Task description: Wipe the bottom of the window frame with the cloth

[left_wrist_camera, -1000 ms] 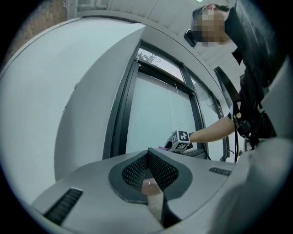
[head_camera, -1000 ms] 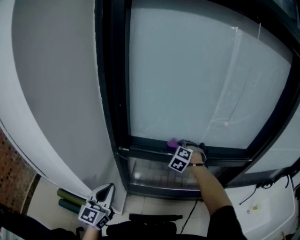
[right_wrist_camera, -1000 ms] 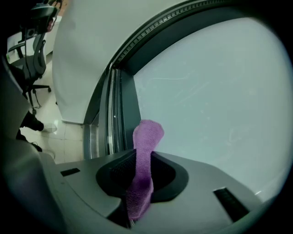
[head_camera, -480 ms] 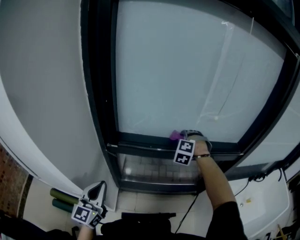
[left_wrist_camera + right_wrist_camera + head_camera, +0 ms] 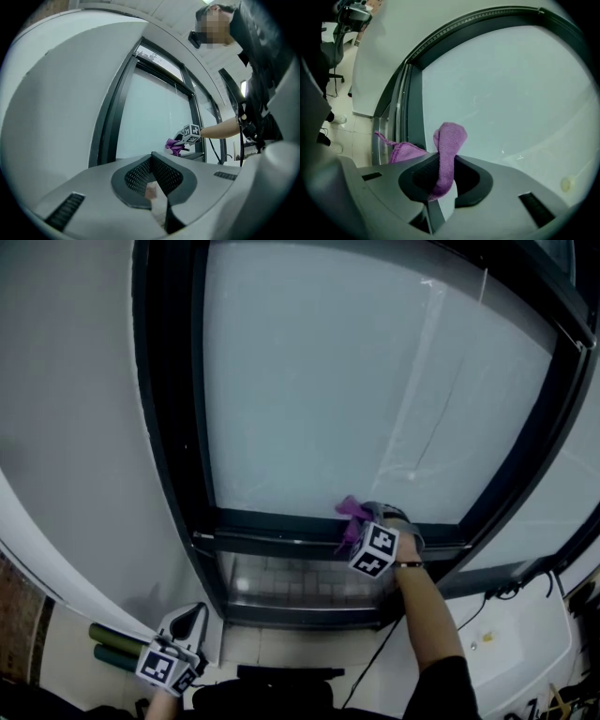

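A purple cloth (image 5: 352,516) is pinched in my right gripper (image 5: 364,528), which is shut on it at the bottom rail of the dark window frame (image 5: 281,526), near the rail's middle. In the right gripper view the cloth (image 5: 446,154) stands up between the jaws against the pale glass (image 5: 511,93), with a fold trailing left. My left gripper (image 5: 187,624) hangs low at the lower left, far from the window. Its jaws are closed together with nothing between them, and in its own view the cloth (image 5: 174,146) shows far off.
The frame's left upright (image 5: 169,409) borders a white wall (image 5: 66,381). Below the rail is a tiled recess (image 5: 291,592). Two green rolls (image 5: 112,643) lie on the floor at lower left. A black cable (image 5: 394,638) and a white unit (image 5: 511,643) sit at lower right.
The right gripper and cloth have slid a little to the right along the bottom rail, and the cloth now sticks up more. The left gripper stays low at the left.
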A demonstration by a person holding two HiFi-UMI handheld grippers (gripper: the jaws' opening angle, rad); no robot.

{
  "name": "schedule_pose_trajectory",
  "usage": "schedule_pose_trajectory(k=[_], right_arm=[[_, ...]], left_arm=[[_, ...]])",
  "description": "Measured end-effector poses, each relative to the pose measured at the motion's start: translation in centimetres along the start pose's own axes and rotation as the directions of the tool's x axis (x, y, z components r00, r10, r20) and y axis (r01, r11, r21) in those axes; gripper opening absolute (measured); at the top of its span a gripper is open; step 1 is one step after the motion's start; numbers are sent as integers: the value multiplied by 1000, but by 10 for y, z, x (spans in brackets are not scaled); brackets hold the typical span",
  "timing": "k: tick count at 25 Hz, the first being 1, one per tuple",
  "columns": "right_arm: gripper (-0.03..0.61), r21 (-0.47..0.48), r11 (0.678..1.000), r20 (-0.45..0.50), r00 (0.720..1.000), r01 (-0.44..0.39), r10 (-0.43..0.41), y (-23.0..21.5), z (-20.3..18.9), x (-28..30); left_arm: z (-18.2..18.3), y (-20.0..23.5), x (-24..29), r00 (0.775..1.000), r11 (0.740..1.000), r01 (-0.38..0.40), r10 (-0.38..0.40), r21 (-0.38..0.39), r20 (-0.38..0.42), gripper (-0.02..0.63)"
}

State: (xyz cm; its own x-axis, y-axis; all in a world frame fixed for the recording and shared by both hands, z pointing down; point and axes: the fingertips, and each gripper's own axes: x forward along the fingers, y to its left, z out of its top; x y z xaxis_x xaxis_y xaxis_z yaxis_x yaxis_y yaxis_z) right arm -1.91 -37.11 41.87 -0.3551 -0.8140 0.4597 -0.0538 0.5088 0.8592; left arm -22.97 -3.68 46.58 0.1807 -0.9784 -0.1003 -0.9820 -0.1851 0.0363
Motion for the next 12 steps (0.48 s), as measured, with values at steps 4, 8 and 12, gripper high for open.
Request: schedule_pose_trajectory(k=[4, 8, 12], right_arm=[[72, 39, 999, -17, 999, 34, -34, -9, -25, 1], [72, 111, 992, -55, 997, 56, -51, -12, -61, 8], [72, 303, 953, 16, 999, 23, -29, -7, -70, 2]], left_arm=[[-5, -3, 9, 1000, 1000, 12, -12, -5, -14, 2], [-6, -9, 19, 1000, 1000, 26, -26, -3, -18, 2], [-10, -16, 31, 998, 998, 57, -56, 4, -37, 2]])
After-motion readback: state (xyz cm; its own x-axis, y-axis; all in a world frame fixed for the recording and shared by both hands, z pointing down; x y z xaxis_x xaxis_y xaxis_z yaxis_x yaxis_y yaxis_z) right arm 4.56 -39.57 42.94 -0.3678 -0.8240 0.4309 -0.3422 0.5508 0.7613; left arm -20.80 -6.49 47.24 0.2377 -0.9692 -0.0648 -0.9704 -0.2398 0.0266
